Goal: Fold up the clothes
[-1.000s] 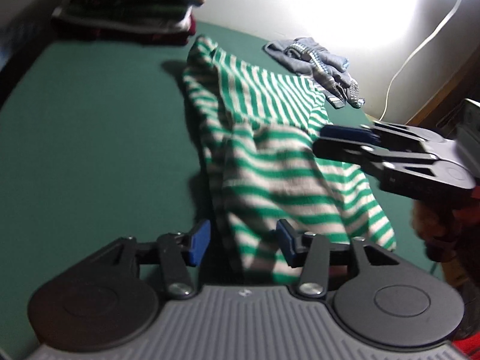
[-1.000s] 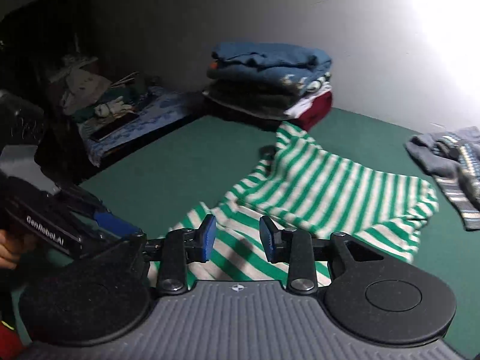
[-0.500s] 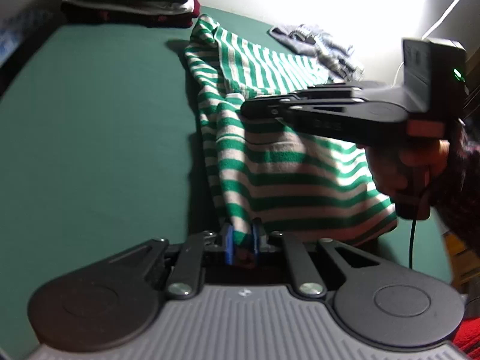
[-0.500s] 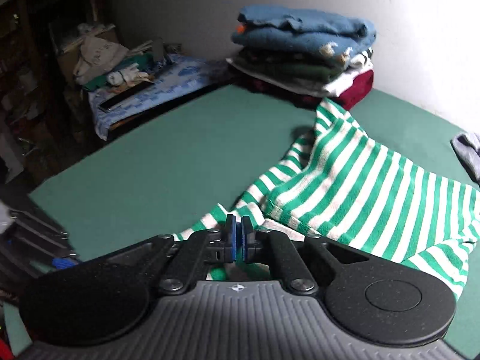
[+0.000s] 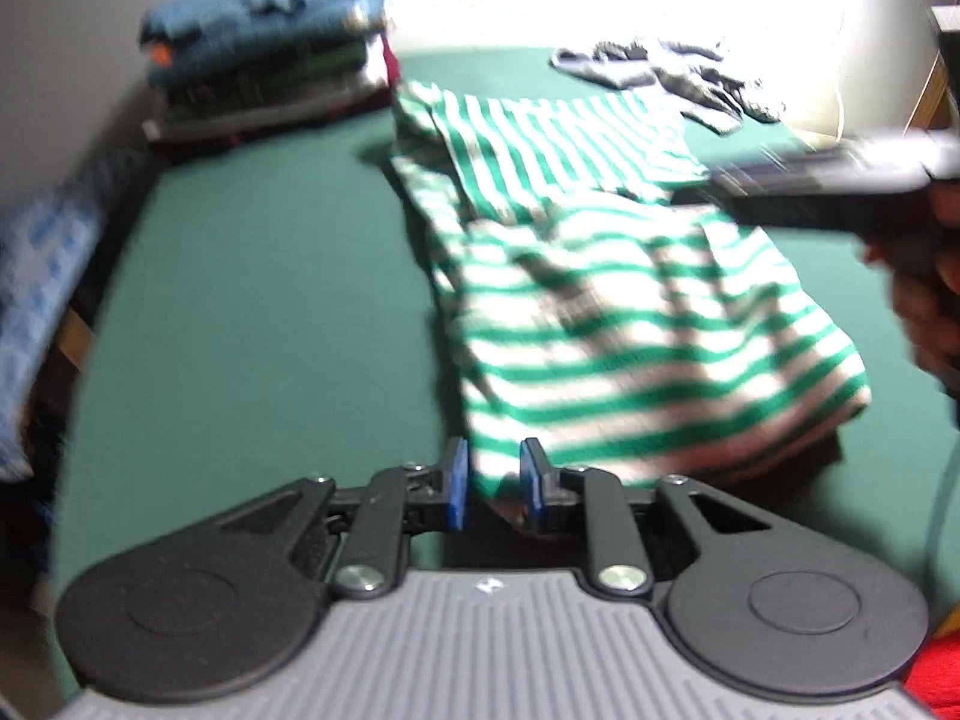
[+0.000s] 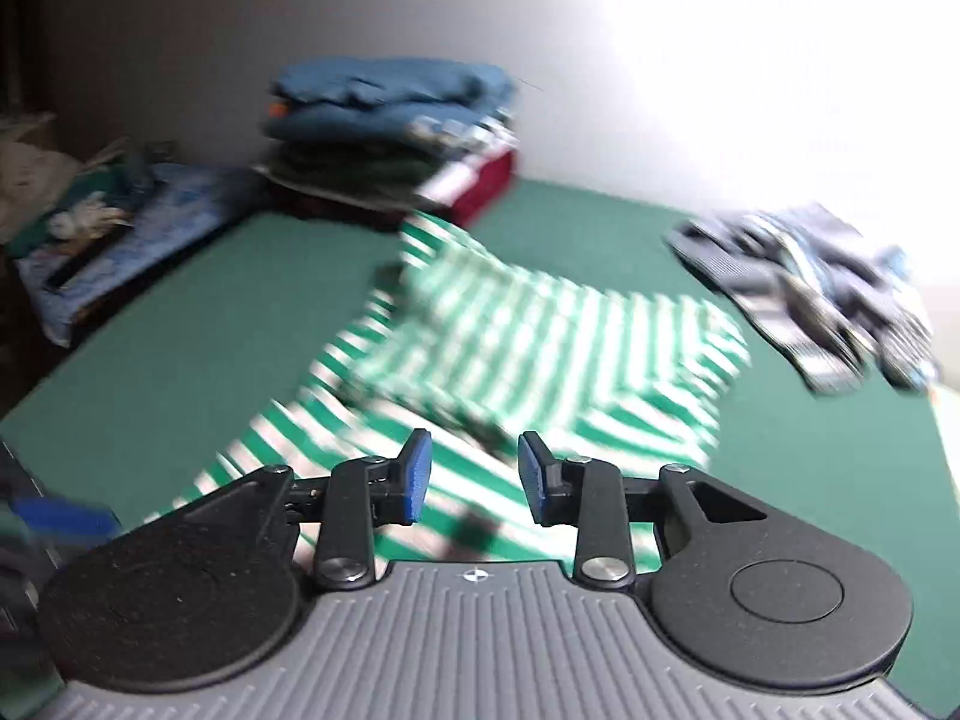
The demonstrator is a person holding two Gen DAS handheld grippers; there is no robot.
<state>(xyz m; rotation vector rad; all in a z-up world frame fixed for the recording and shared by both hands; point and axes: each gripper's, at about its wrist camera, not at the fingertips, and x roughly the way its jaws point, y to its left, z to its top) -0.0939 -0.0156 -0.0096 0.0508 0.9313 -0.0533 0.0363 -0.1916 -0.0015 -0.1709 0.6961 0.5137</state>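
Observation:
A green and white striped shirt lies folded over on itself on the green table. My left gripper is at the shirt's near corner. Its jaws are opening, and the corner still sits loosely between the blue pads. In the right wrist view the shirt lies under and beyond my right gripper, whose jaws are opening with nothing pinched between them. The right gripper also shows blurred at the right of the left wrist view, above the shirt and held by a hand.
A stack of folded clothes stands at the table's far left corner. A grey patterned garment lies crumpled at the far right. A blue patterned cloth lies on a lower surface off the left edge.
Half a second ago both grippers were shut on the shirt's edge. Both now stand with their jaws apart. The right gripper has drawn back to the right.

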